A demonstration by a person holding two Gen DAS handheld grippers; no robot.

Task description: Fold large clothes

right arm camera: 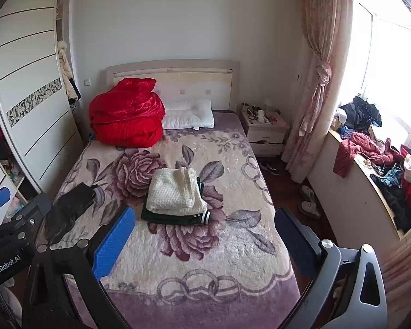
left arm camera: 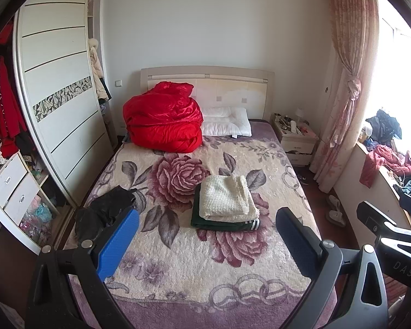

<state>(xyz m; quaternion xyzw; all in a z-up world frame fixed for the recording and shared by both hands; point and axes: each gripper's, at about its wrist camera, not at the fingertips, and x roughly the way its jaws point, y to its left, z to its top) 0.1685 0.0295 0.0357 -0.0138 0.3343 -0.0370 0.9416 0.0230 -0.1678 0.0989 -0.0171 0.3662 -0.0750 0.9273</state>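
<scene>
Left wrist view shows the left gripper (left arm camera: 205, 235) held above the foot of the bed (left arm camera: 194, 282), jaws spread wide with nothing between them; the right wrist view shows the right gripper (right arm camera: 205, 235) the same way, agape and empty. The thing still to fold, a crumpled black garment (left arm camera: 106, 208), lies at about 9 o'clock on the bed's edge, near the wardrobe (left arm camera: 60, 104). Already folded, a cream knit (left arm camera: 227, 197) sits on a dark green garment (left arm camera: 222, 219) at the bed's centre.

I judge the main risk to be the black garment sliding off that edge toward the floor if it is tugged from one corner only. Its dark colour hides seams and sleeves, so a gripper could pinch a bunched layer instead of a single hem and drag the plush floral blanket (left arm camera: 178, 260) with it. Spreading it flat may sweep into the folded stack and topple the cream knit, since the two lie near each other.

Around: a red quilt (left arm camera: 161, 120) bundled at 12 o'clock, a white pillow (left arm camera: 227, 122) beside it, a cluttered nightstand (left arm camera: 296, 137) at 2 o'clock, and heaped clothes (right arm camera: 370, 148) on the window ledge at 3 o'clock. Nothing blocks the reach to the black garment
</scene>
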